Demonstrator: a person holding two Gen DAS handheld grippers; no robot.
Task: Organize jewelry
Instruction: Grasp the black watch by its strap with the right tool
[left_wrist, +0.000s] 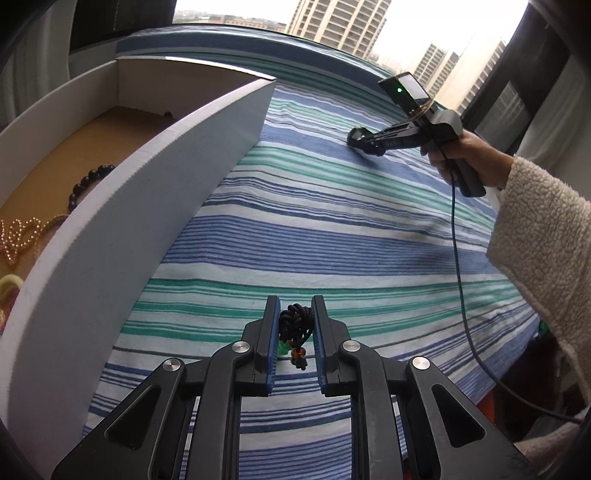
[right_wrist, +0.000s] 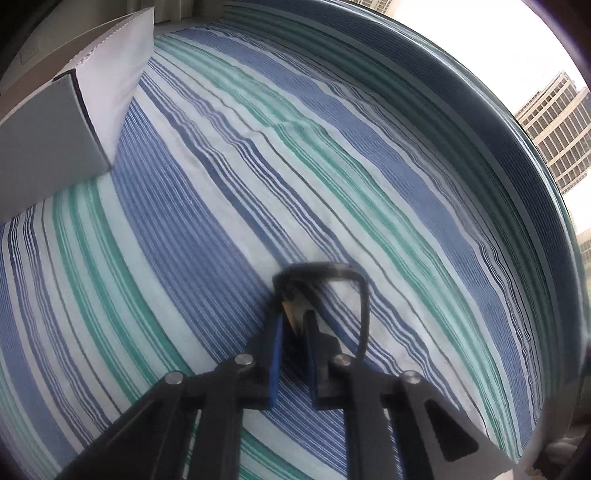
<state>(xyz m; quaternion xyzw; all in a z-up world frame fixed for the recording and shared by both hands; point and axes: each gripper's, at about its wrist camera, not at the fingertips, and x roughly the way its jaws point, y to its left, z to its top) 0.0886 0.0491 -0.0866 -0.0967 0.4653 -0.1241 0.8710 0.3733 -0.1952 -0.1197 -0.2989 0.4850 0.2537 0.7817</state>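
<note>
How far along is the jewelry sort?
Done: dark bead bracelet and gold bead chain lie in the white box. In hand: left gripper clamps a black corded piece; right gripper is shut on a dark loop. Left: boxing both.

This is a room in a home, most probably a bedroom in a high apartment. A soft surface covered by a striped sheet (left_wrist: 332, 221) in blue, green and white fills both views, and it wrinkles like bedding. Behind it a large window (left_wrist: 369, 29) shows tall residential towers (left_wrist: 340, 18) under a pale sky. A white cardboard box (left_wrist: 110, 229) stands on the sheet with bead necklaces (left_wrist: 22, 236) inside. A person's fleece sleeve (left_wrist: 535, 258) is homely clothing.
</note>
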